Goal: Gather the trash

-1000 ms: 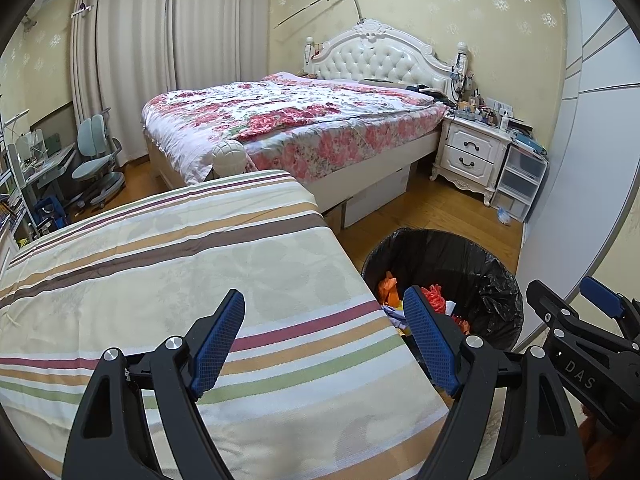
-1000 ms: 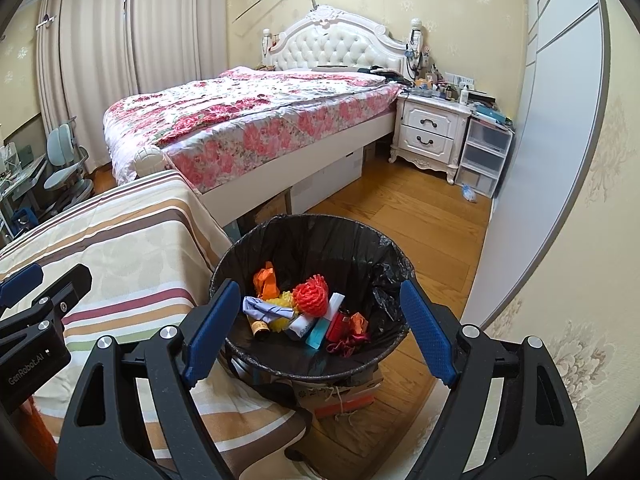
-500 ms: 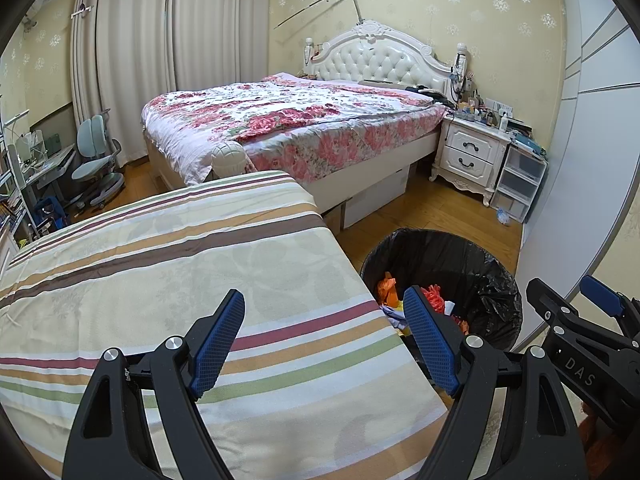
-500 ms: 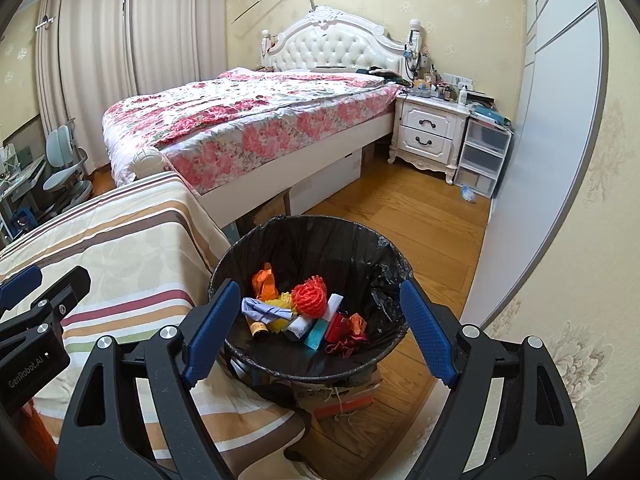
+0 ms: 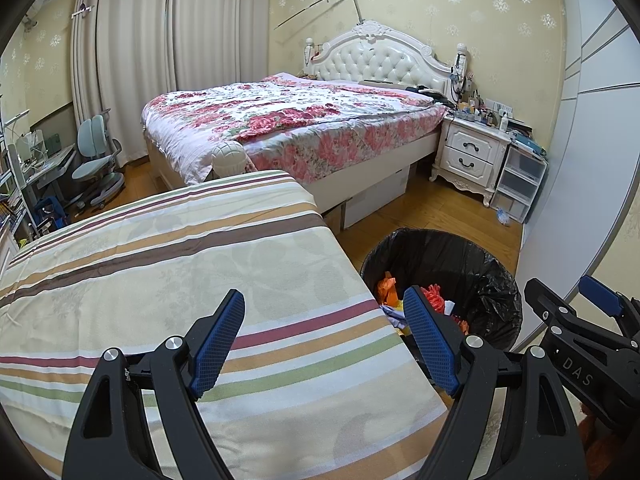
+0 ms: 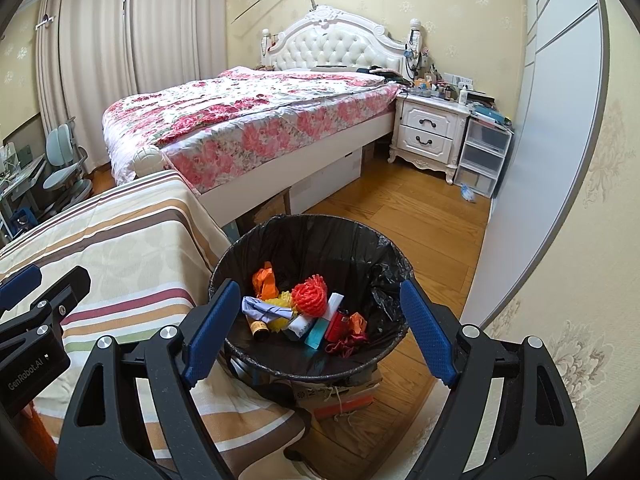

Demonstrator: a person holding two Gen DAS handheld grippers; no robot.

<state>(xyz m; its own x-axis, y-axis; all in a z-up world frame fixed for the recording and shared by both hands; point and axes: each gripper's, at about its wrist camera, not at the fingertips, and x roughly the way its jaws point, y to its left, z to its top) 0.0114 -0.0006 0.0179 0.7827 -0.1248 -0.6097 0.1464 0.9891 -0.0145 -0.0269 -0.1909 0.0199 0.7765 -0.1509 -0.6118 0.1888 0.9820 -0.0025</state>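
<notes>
A round bin with a black liner [image 6: 362, 246] stands on the wooden floor beside the striped table. It holds several pieces of trash: a red mesh ball [image 6: 309, 294], an orange scrap [image 6: 265, 280], a small bottle and wrappers. My right gripper [image 6: 320, 334] hangs open and empty above the bin's near rim. My left gripper [image 5: 324, 340] is open and empty above the striped cloth [image 5: 160, 276], near its right edge. The bin also shows in the left wrist view [image 5: 472, 268], right of the cloth. No trash shows on the cloth.
A bed with a floral cover [image 5: 296, 120] stands behind the table. A white nightstand [image 6: 430, 136] and plastic drawers [image 6: 482, 150] are at the back right. A white wardrobe [image 6: 552, 112] runs along the right. A desk chair [image 5: 96, 152] is at the far left.
</notes>
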